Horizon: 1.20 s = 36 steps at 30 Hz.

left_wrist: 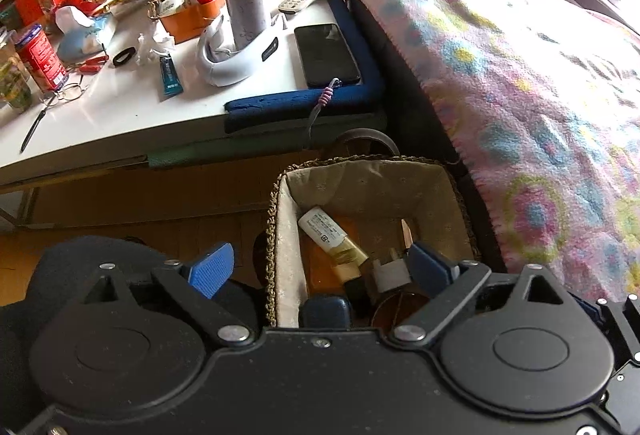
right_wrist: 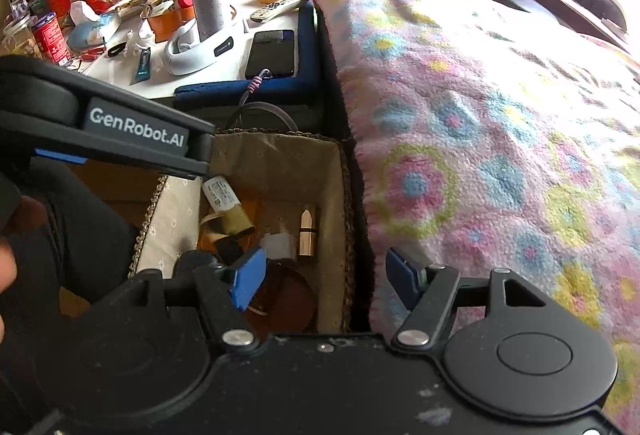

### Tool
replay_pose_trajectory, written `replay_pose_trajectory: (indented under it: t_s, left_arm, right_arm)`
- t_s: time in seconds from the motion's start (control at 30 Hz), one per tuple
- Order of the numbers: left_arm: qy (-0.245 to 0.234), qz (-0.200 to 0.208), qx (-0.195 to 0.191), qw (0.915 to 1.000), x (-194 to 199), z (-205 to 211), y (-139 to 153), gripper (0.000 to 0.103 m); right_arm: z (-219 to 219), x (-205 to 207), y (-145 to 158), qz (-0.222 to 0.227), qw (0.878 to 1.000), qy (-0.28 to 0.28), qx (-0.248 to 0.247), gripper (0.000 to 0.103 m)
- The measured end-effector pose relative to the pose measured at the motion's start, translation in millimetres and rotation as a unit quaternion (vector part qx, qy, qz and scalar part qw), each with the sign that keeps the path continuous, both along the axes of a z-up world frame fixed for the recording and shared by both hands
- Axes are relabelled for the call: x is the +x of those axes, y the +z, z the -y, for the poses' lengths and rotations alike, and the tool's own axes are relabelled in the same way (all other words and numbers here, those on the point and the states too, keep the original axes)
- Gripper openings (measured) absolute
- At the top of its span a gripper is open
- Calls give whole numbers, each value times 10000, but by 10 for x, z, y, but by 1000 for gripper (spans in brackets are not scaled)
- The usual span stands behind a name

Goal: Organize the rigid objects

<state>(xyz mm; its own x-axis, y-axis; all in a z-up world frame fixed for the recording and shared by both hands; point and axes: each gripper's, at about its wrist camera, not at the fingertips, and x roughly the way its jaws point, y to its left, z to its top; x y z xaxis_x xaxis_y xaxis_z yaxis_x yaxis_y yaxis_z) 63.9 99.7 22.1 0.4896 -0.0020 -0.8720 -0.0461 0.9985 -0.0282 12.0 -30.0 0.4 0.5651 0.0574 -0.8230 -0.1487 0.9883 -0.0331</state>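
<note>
While left view hides it, lipstick [right_wrist: 307, 233] shows w/ right.

Both tongs are matte black plastic with blue ribbed pads [left_wrist: 212, 269], round silver screws [right_wrist: 239, 337] at the linkage pivots, and white "GenRobot.AI" lettering [right_wrist: 136, 132] on the left one's side. Person's wearing dark clothing [right_wrist: 80, 227].

Both cameras ride just behind their own claws, looking steeply down and forward over the blue pads. The left view sits close above the lined basket [left_wrist: 376, 179], dead ahead of its claw; the right view has the basket [right_wrist: 280, 155] ahead and left — the patterned blanket [right_wrist: 500, 115] right. Both share the basket, blanket and cluttered white table [left_wrist: 120, 107] beyond.
</note>
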Motion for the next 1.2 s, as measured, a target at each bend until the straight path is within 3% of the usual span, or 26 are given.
replay_pose_trajectory:
  t_s: [0.37,0.8,1.2]
  left_arm:
    - [-50,398,321,9987,-208,81,125,95]
    - [-326,426,115,9985,-421,232,159,96]
    - [-41,371,-100,9993,-561,218,145,96]
  right_arm:
    - [98,-130,118,248,9996,-94,-127,76]
    - [279,-130,124,242,9987,-413,-160,78]
    - [307,-140,133,271,9982,-524,-121,79]
